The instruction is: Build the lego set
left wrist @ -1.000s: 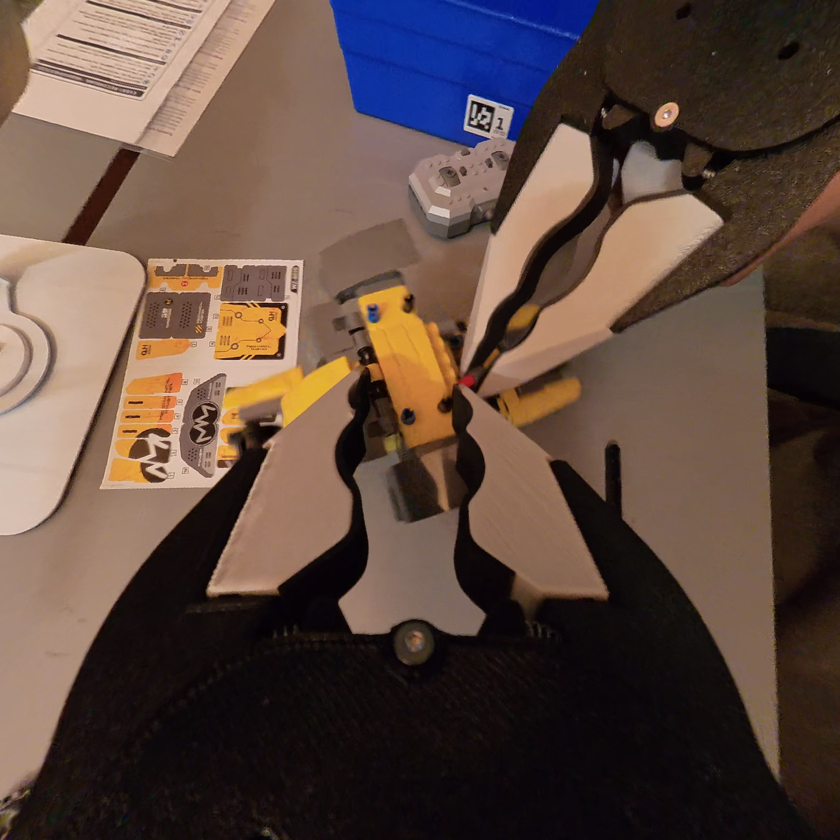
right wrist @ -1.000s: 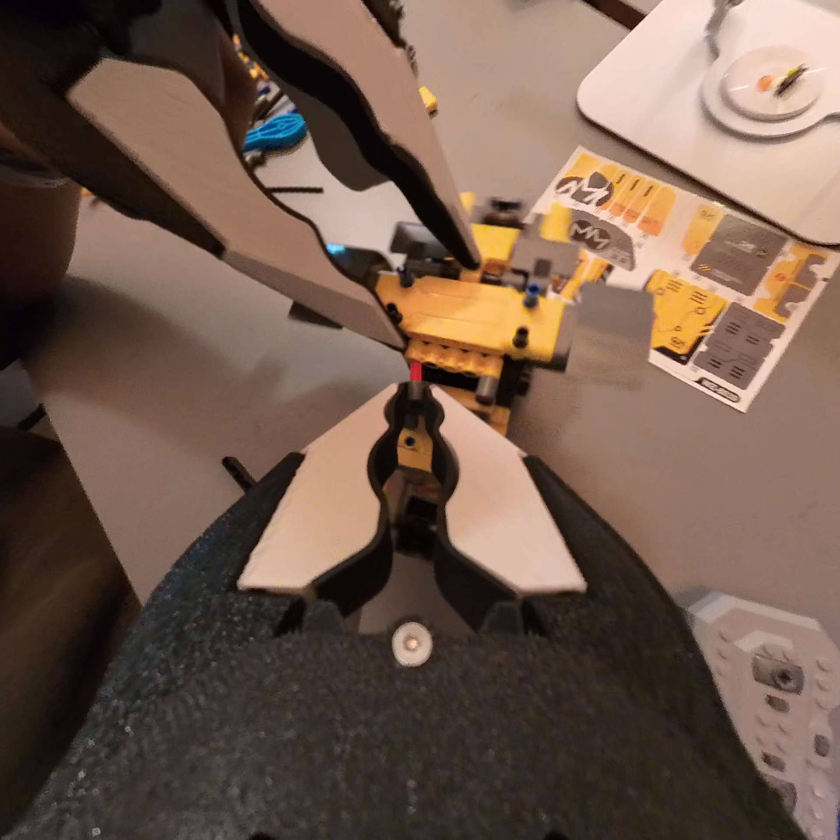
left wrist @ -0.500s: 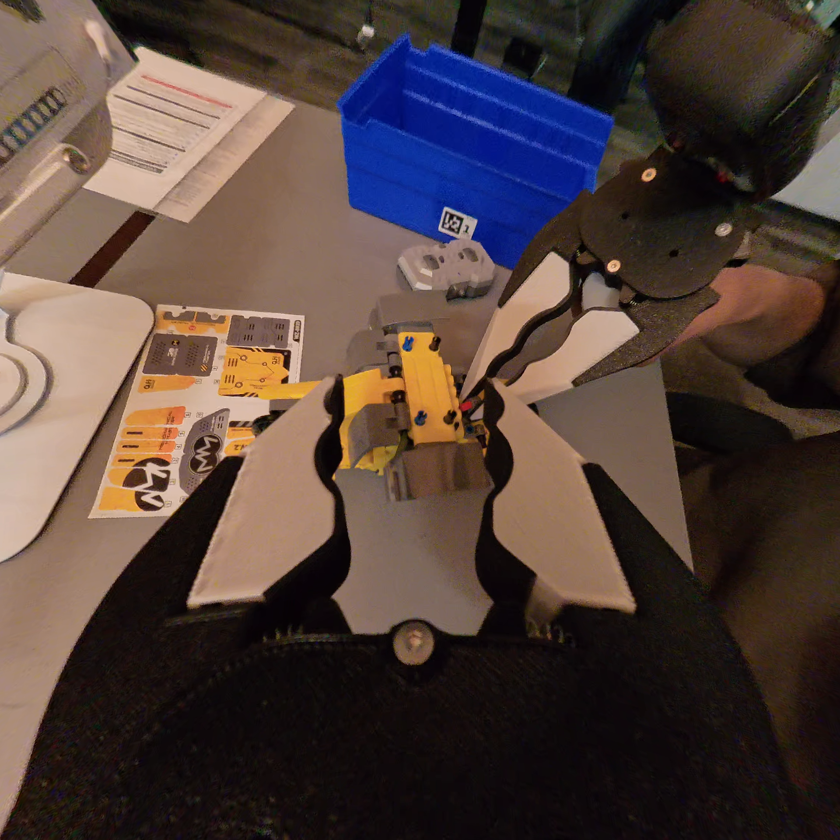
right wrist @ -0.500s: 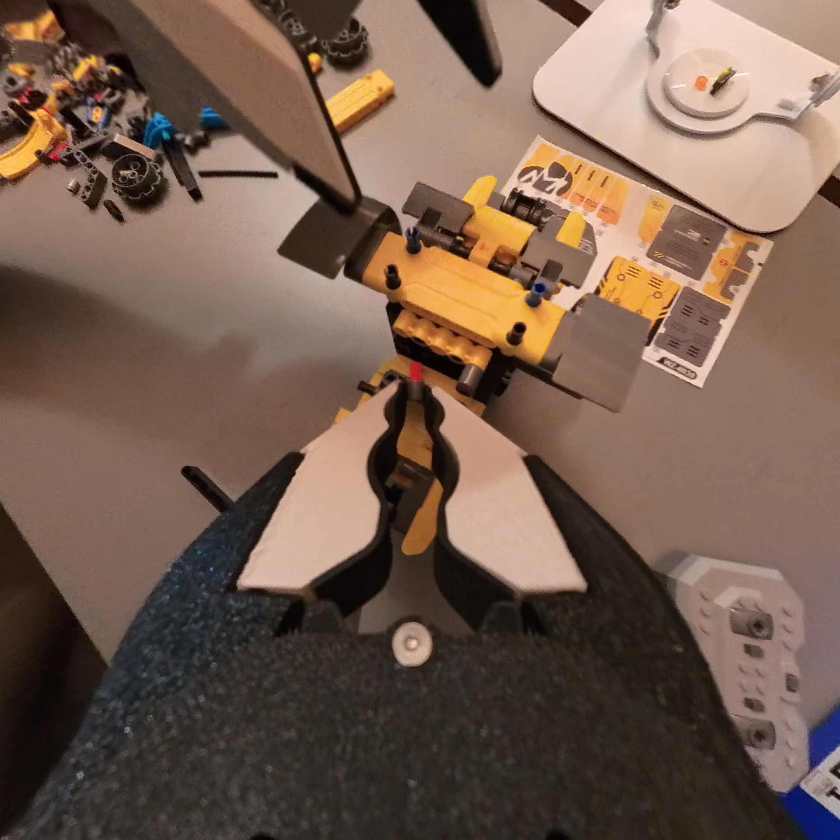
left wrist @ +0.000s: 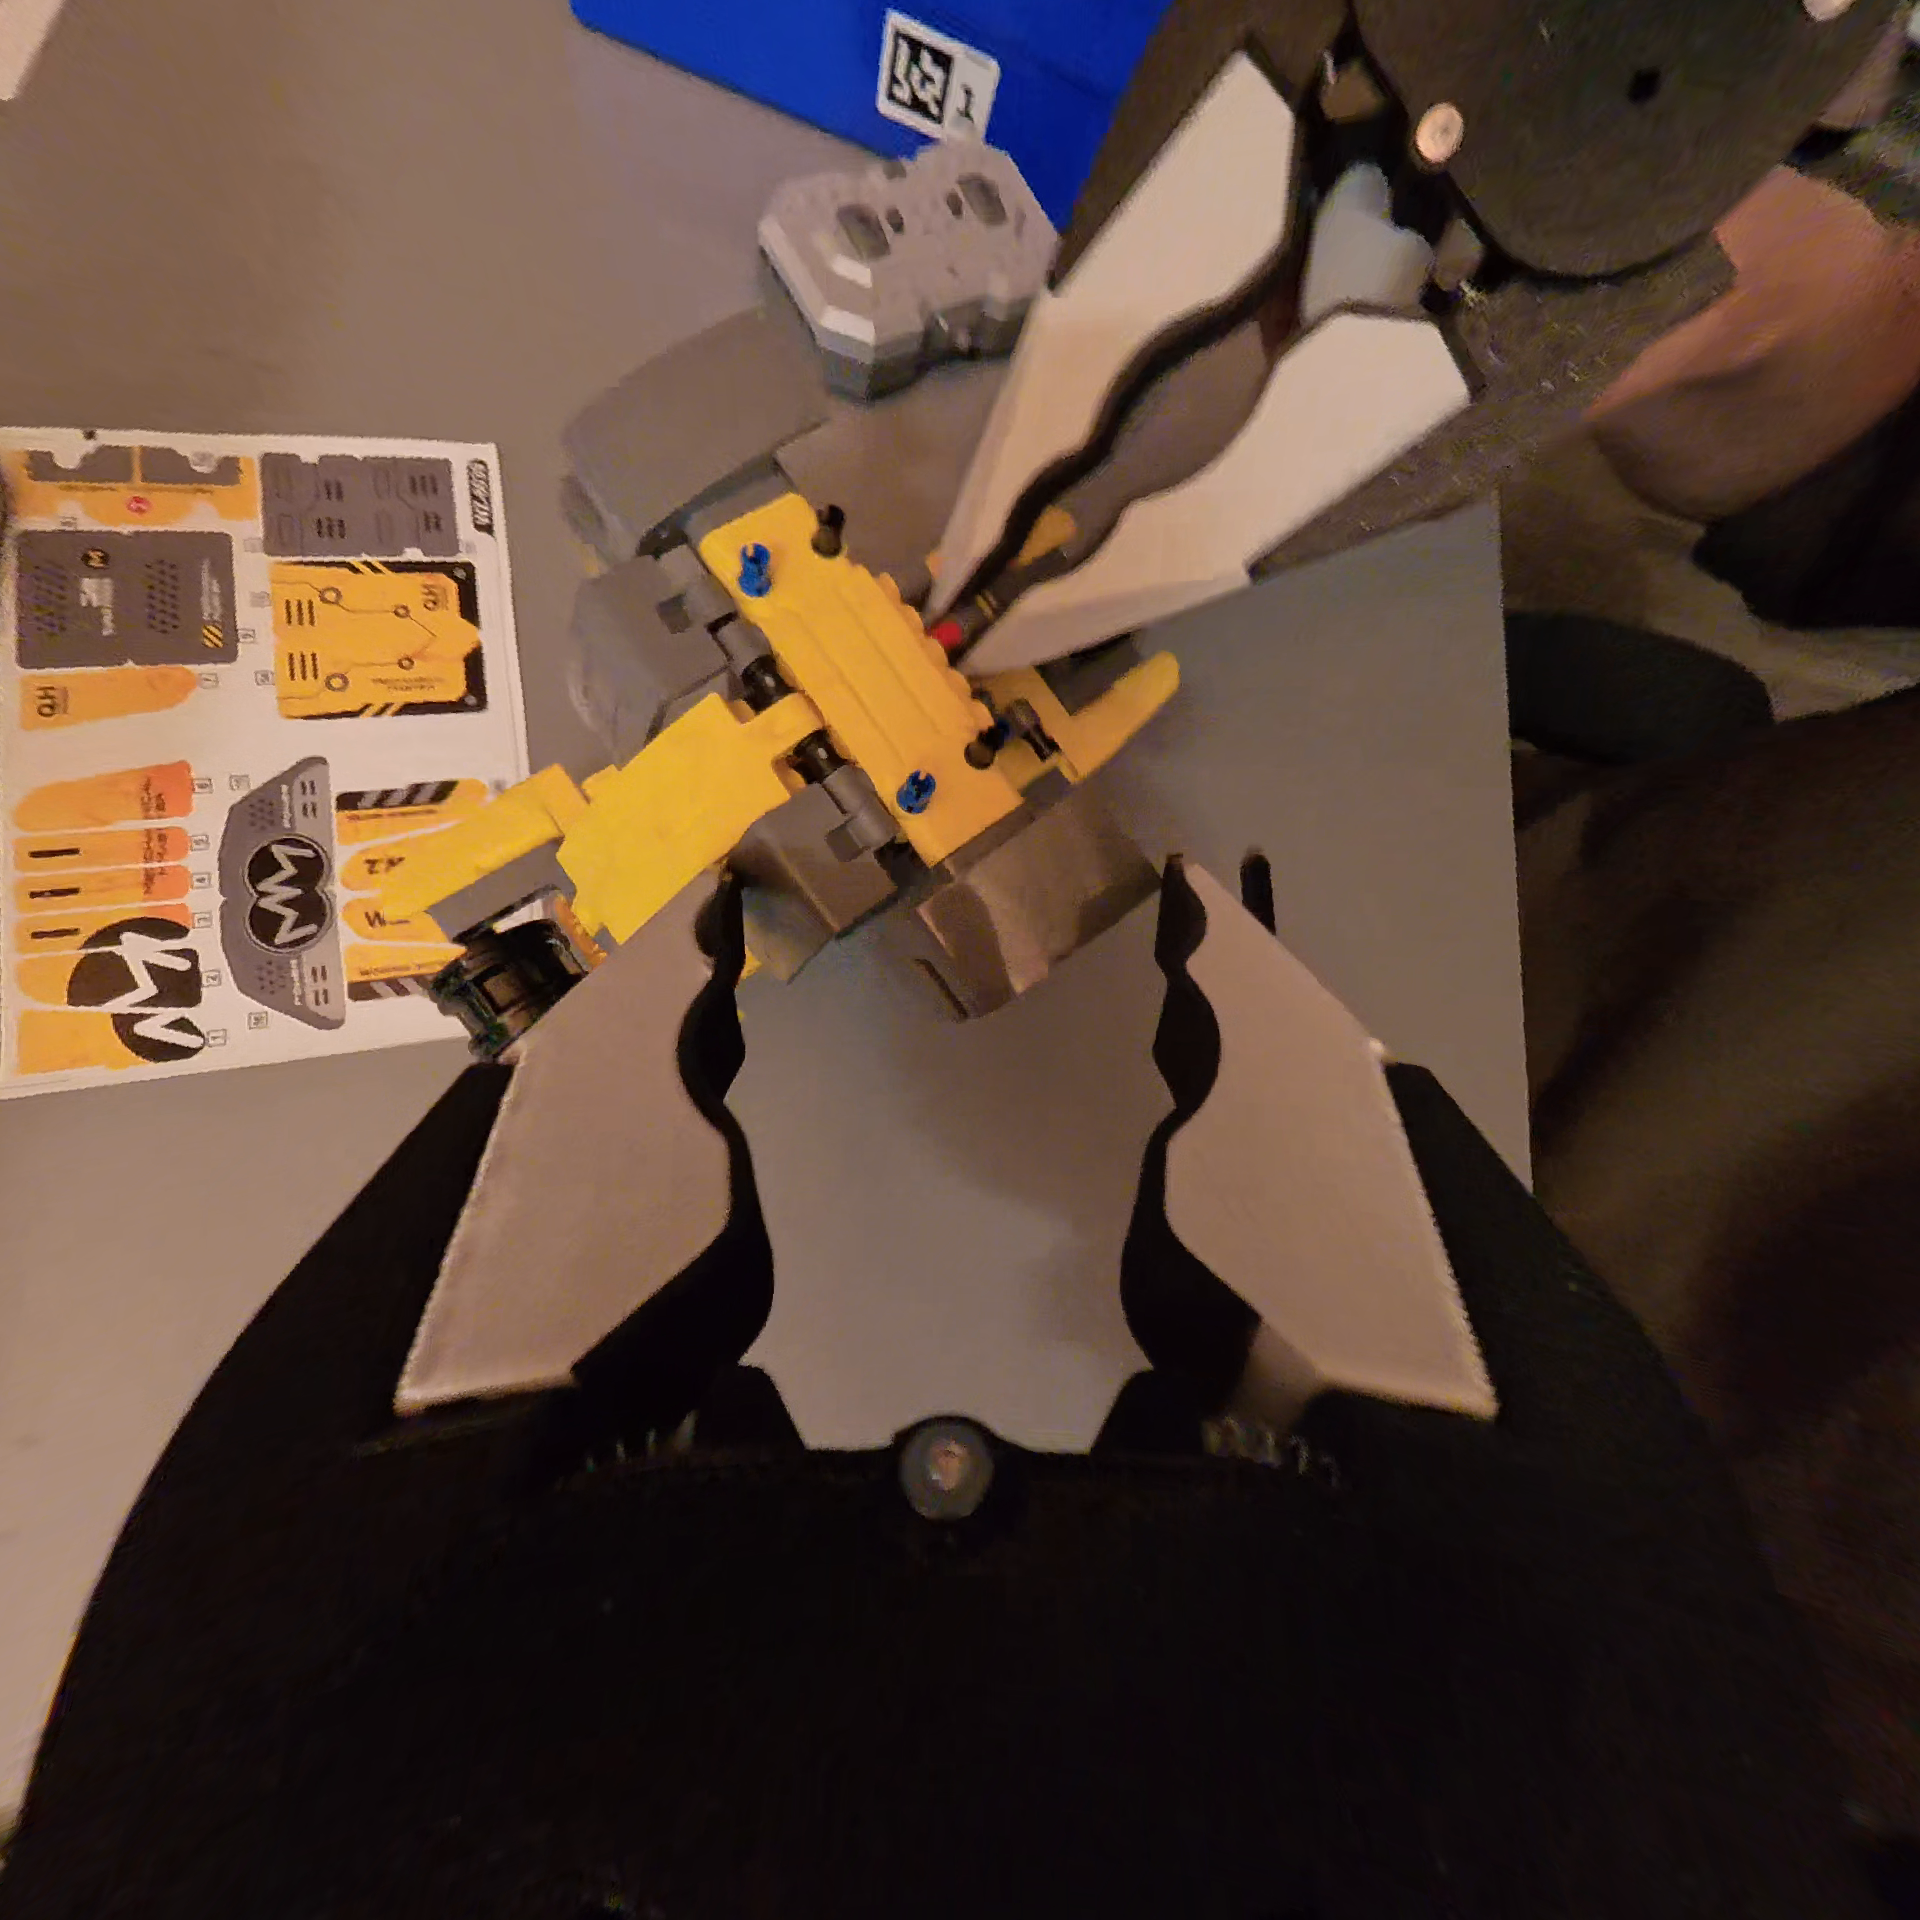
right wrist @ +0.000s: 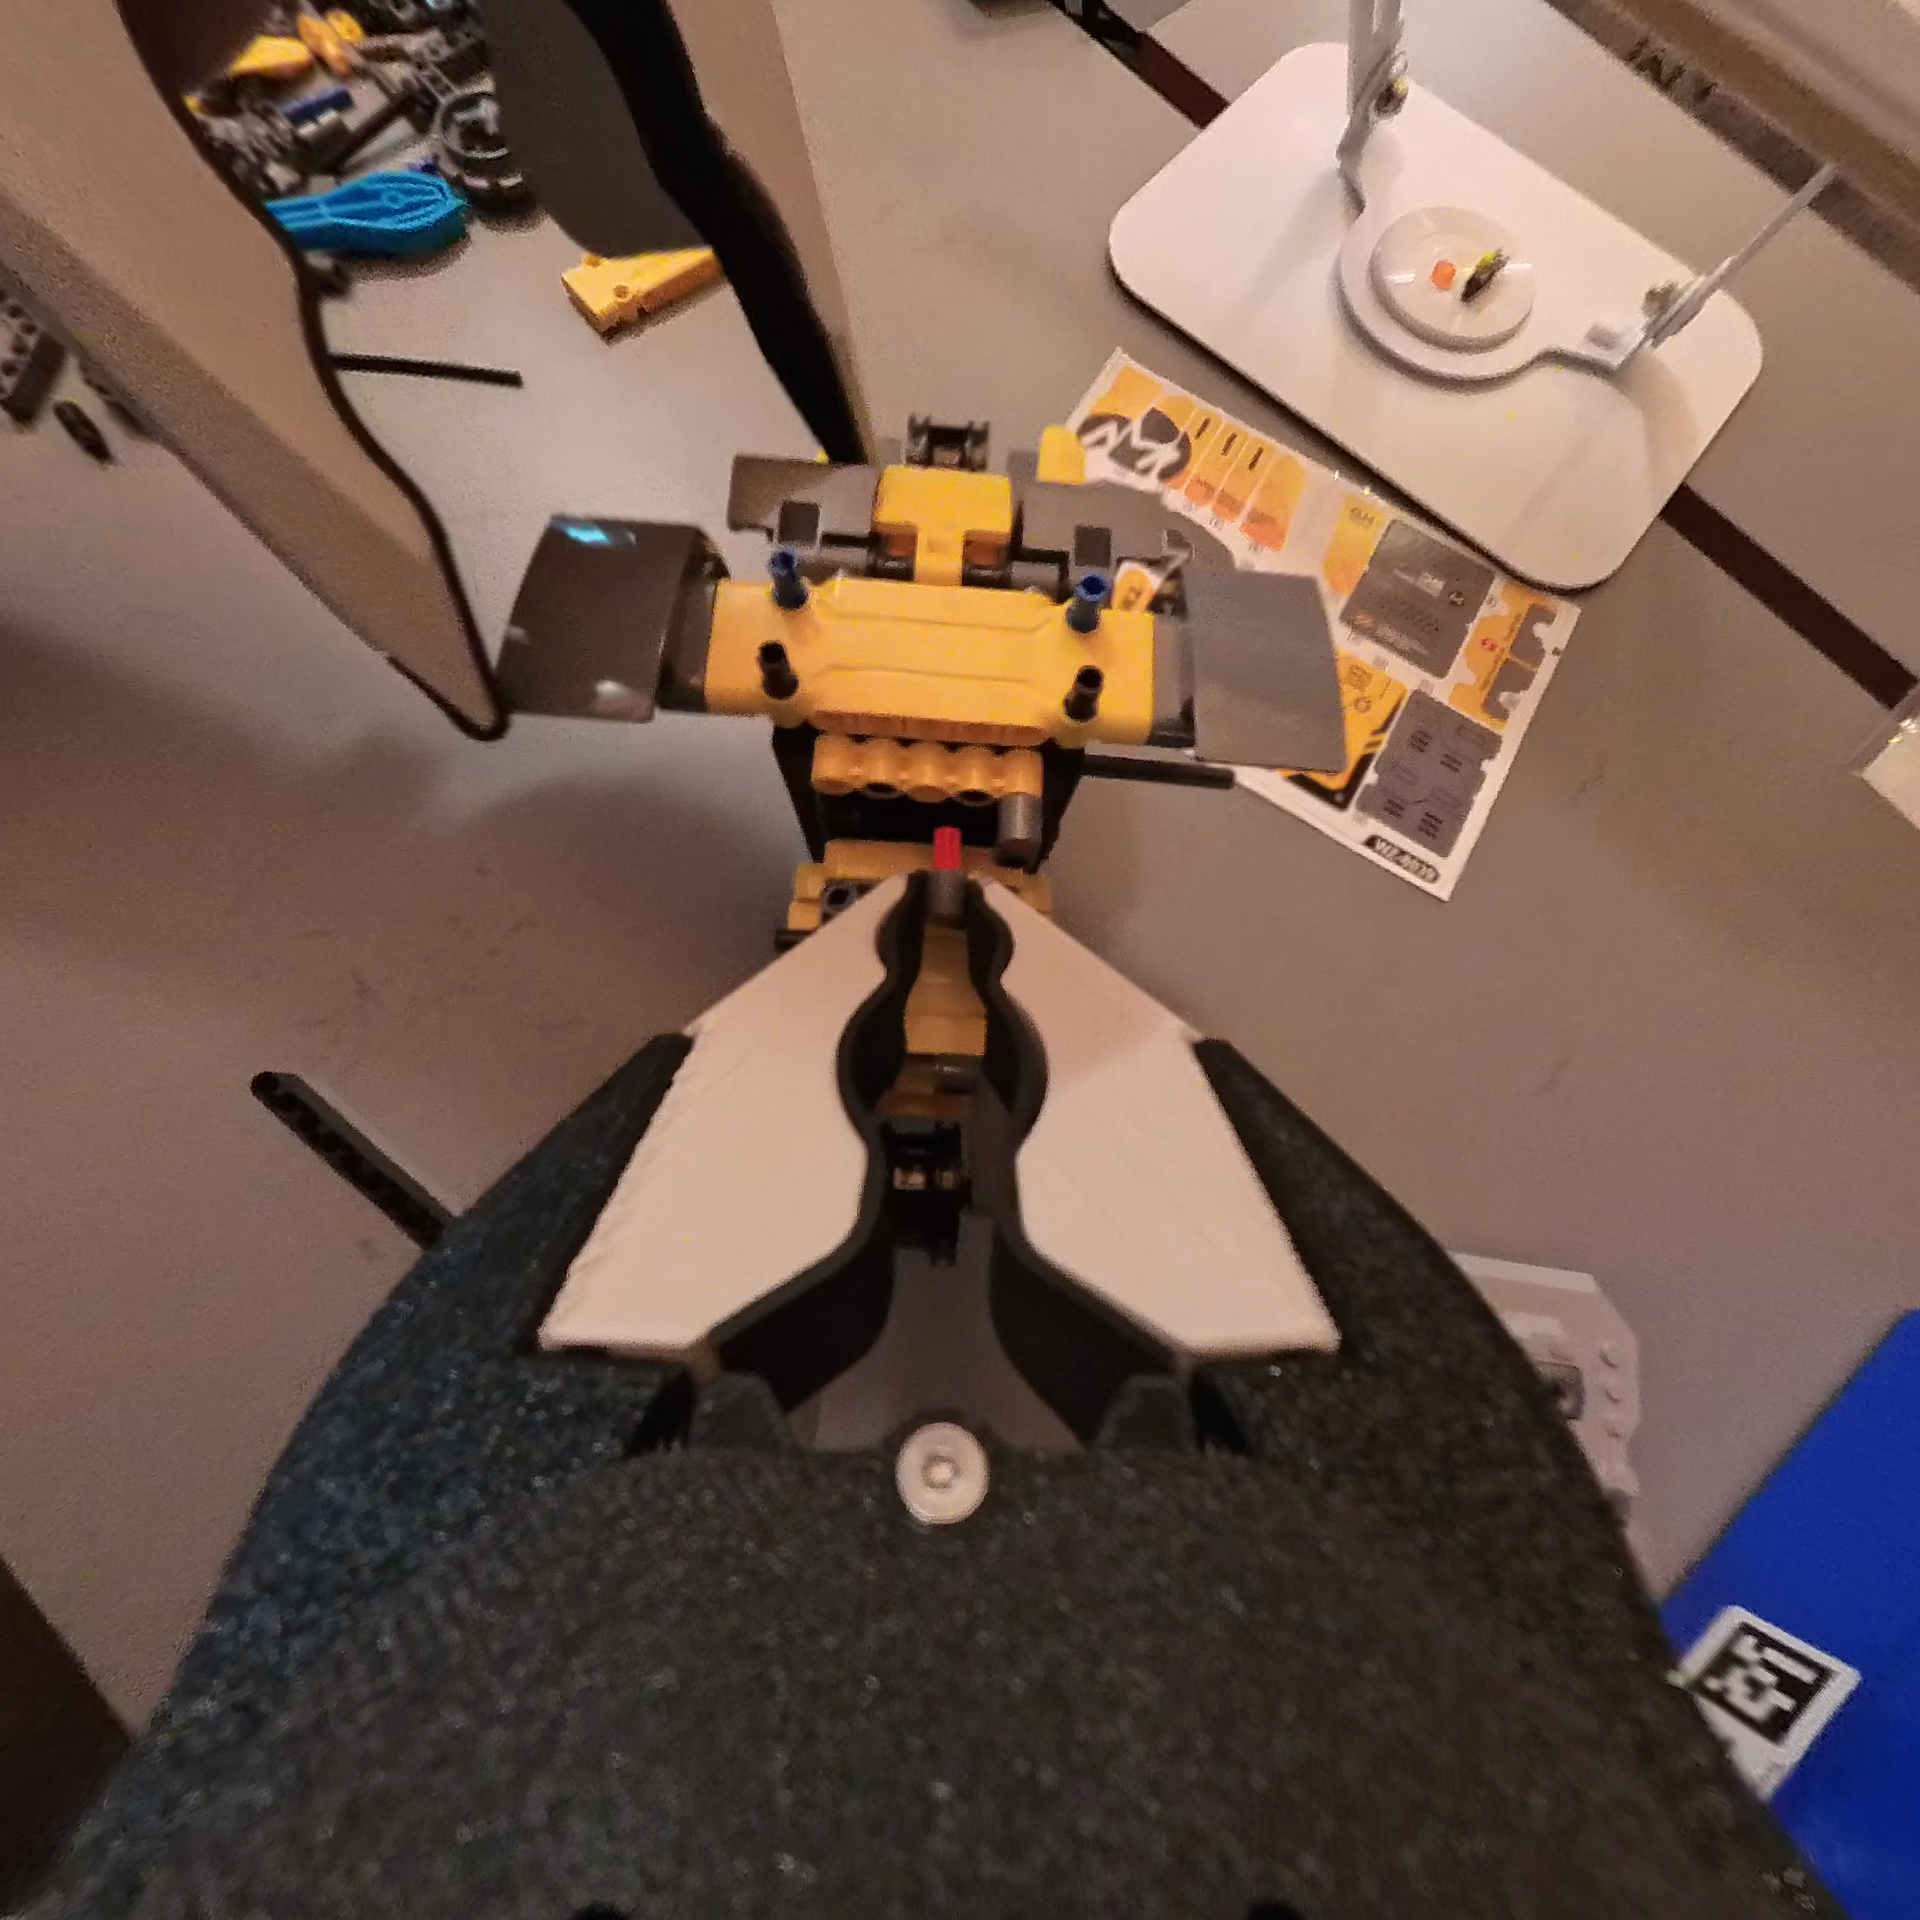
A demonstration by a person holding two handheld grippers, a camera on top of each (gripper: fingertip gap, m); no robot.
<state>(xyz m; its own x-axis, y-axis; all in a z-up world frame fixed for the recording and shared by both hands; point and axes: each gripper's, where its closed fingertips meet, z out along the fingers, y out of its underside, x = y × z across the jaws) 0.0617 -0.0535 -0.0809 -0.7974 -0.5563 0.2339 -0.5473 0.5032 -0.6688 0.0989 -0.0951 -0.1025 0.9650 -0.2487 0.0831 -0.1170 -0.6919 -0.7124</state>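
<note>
A yellow and grey brick model [left wrist: 862,707] lies on the grey table [left wrist: 312,260], with a yellow arm reaching left over a sticker sheet. My left gripper [left wrist: 951,883] is open and empty, and the model's grey end sits just beyond its fingertips. My right gripper [right wrist: 941,891] is shut on a small grey pin with a red tip [right wrist: 945,847], held against the near side of the model [right wrist: 925,655]. Yellow and black parts show in the gap between its fingers; whether they are gripped I cannot tell. The right gripper also shows in the left wrist view [left wrist: 961,649], and the left fingers [right wrist: 416,468] show at upper left in the right wrist view.
A sticker sheet [left wrist: 239,758] lies left of the model. A grey box-shaped part [left wrist: 904,260] and a blue bin [left wrist: 790,62] stand behind it. A white stand base [right wrist: 1455,312], loose parts [right wrist: 343,125], a yellow piece [right wrist: 639,281] and a black beam [right wrist: 343,1153] lie around. The table edge [left wrist: 1507,831] is close on the right. My right fingertips sit around 7 cm from my left ones. It is some 15 cm from my left tips to the black beam [right wrist: 343,1153].
My left gripper opened wider, let go of the model and drew back, so the model now sits beyond its tips. My right gripper stayed shut on the red-tipped pin at the model.
</note>
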